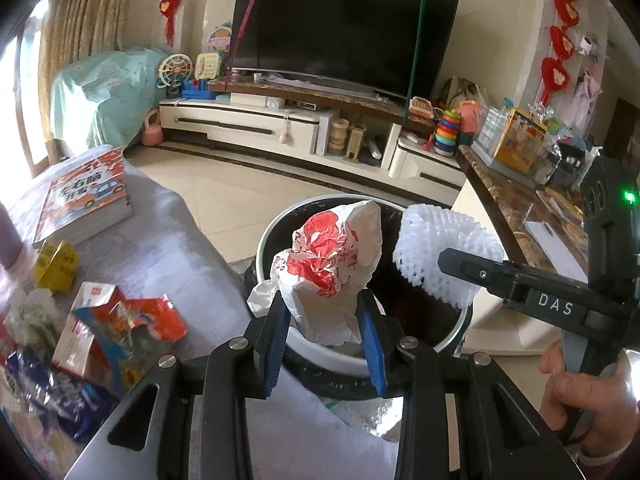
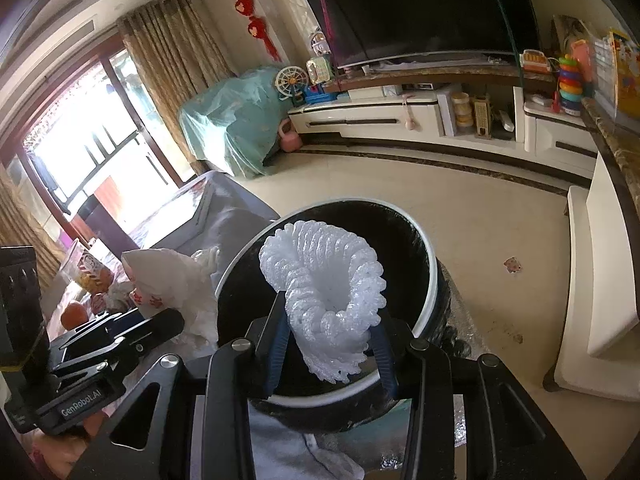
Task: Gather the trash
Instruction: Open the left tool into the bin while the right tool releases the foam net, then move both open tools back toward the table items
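My left gripper [image 1: 325,320] is shut on a crumpled white plastic bag with red print [image 1: 332,260] and holds it over the near rim of the round black-lined trash bin [image 1: 450,338]. My right gripper [image 2: 330,332] is shut on a white foam fruit net [image 2: 328,284] and holds it above the bin's opening [image 2: 424,264]. In the left wrist view the foam net [image 1: 436,252] and the right gripper [image 1: 472,270] come in from the right. In the right wrist view the bag [image 2: 168,280] and the left gripper [image 2: 120,336] show at the left.
On the cloth-covered table [image 1: 168,240] at the left lie an orange snack carton [image 1: 120,332], a yellow box [image 1: 56,266], a book [image 1: 86,196] and blue wrappers [image 1: 60,404]. A marble counter [image 1: 516,216] stands right of the bin; a TV cabinet [image 1: 280,128] is across the tiled floor.
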The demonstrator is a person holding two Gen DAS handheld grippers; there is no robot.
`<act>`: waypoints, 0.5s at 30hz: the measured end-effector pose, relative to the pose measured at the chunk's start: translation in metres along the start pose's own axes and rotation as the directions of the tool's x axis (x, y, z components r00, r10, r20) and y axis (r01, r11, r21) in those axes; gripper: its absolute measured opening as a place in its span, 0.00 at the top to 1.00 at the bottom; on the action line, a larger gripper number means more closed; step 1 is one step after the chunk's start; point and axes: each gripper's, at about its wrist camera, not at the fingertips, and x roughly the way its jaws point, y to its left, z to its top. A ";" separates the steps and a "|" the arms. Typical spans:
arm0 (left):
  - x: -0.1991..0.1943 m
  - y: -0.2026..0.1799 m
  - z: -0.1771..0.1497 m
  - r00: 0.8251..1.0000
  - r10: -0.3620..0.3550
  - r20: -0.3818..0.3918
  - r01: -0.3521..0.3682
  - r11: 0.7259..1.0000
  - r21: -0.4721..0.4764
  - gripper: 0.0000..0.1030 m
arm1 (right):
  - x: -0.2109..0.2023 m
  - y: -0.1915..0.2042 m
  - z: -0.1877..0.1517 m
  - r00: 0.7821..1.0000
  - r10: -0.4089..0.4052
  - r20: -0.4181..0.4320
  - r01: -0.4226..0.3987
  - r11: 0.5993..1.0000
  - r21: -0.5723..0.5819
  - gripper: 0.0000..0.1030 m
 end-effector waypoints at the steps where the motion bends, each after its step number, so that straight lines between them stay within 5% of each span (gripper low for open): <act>1: 0.003 0.000 0.002 1.000 0.001 -0.004 -0.001 1.000 0.003 0.67 | 0.002 -0.002 0.002 1.000 0.001 -0.003 -0.001 1.000 0.003 0.61; 9: 0.023 -0.003 0.016 0.999 0.002 -0.034 -0.002 1.000 0.012 0.61 | 0.016 -0.006 0.010 0.999 0.003 -0.049 -0.003 1.000 -0.001 0.60; 13: 0.026 -0.001 0.016 0.999 0.002 -0.044 -0.001 1.000 0.004 0.53 | 0.016 -0.007 0.014 0.999 -0.011 -0.051 0.011 1.000 0.003 0.31; 15: 0.025 0.001 0.016 0.999 0.008 -0.042 -0.008 1.000 -0.001 0.44 | 0.013 -0.008 0.016 0.999 -0.020 -0.040 0.020 1.000 0.004 0.29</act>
